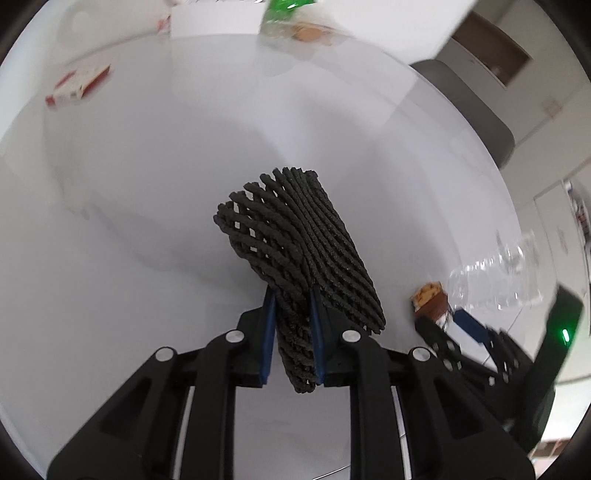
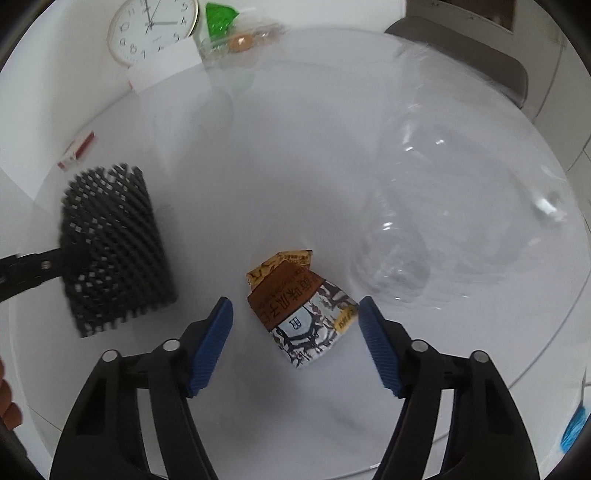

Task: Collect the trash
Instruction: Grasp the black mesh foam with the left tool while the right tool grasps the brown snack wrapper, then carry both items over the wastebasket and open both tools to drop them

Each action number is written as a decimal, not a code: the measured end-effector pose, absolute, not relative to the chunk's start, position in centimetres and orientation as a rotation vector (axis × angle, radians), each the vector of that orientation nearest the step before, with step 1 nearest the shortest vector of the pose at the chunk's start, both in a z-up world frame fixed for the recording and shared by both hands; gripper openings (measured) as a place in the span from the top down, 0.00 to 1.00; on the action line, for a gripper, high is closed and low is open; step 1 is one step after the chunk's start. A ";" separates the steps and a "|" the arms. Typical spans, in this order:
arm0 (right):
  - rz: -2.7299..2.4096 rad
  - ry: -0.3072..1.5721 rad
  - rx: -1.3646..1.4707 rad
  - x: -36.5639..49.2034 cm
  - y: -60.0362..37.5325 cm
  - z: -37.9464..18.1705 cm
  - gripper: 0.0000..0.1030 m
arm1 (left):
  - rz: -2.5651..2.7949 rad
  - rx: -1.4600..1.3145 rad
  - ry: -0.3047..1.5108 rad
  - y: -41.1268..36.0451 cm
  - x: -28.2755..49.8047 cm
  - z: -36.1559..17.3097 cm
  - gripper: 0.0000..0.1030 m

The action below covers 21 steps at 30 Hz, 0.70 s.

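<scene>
Left wrist view: the left gripper (image 1: pixel 291 332) is pinching a black foam mesh sleeve (image 1: pixel 299 243) between its blue pads; the sleeve is squeezed at its lower end and fans out above the fingertips, over the white bench (image 1: pixel 147 166). To the right, near the bench edge, lies a crumpled snack wrapper (image 1: pixel 430 301), touching or just beside a clear plastic bottle (image 1: pixel 495 273), with the right gripper (image 1: pixel 448 325) down at the wrapper, its fingers blurred. Far left on the bench sits a red and white carton (image 1: pixel 79 85); at the far edge, a clear packet with a green label (image 1: pixel 291 22). Right wrist view: the right gripper (image 2: pixel 295 343) stands spread, its blue pads on either side of the snack wrapper (image 2: pixel 301 306); the pads do not touch it, and the wrapper lies flat on the bench (image 2: pixel 295 166), closer to the right-hand pad. A clear plastic bottle (image 2: pixel 424 229), blurred, lies just beyond and to the right of the wrapper. On the left, the left gripper (image 2: pixel 64 262) holds the mesh sleeve (image 2: pixel 114 243), well apart from the wrapper. Behind: the carton (image 2: pixel 77 151), a wall clock (image 2: pixel 153 29) leaning at the bench's back, and the green-labelled packet (image 2: pixel 229 29).
</scene>
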State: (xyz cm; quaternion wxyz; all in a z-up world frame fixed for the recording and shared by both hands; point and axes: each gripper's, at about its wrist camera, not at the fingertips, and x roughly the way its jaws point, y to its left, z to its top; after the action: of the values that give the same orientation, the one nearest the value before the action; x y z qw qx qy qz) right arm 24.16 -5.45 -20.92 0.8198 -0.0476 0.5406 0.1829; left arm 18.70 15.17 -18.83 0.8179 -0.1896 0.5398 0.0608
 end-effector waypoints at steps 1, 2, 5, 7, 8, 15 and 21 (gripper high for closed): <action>0.390 1.148 -0.110 24.2 -5.3 -21.0 0.39 | 0.121 -0.388 1.146 15.0 18.4 -18.7 0.83; 0.390 1.141 -0.129 24.2 -5.0 -21.0 0.43 | 0.115 -0.384 1.144 15.3 18.2 -18.5 0.83; 0.393 1.132 -0.152 24.1 -4.7 -20.8 0.56 | 0.093 -0.378 1.137 15.4 17.4 -17.9 0.83; 0.404 1.138 -0.134 23.8 -4.7 -20.6 0.58 | 0.085 -0.361 1.125 15.7 16.9 -17.4 0.83; 0.404 1.136 -0.134 23.6 -4.8 -20.5 0.59 | 0.078 -0.352 1.121 15.5 16.7 -17.2 0.83; 0.402 1.117 -0.039 19.8 -7.4 -18.5 0.59 | -0.025 -0.288 1.110 13.8 14.4 -15.6 0.83; 0.350 1.113 0.049 13.2 -12.2 -16.6 0.59 | -0.188 -0.185 1.131 9.9 10.7 -14.4 0.83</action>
State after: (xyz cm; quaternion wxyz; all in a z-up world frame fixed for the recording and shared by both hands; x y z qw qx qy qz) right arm 13.21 -12.20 -16.64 0.8343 0.0232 0.5255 0.1652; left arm 10.67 9.88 -14.39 0.8362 -0.0876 0.5341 -0.0890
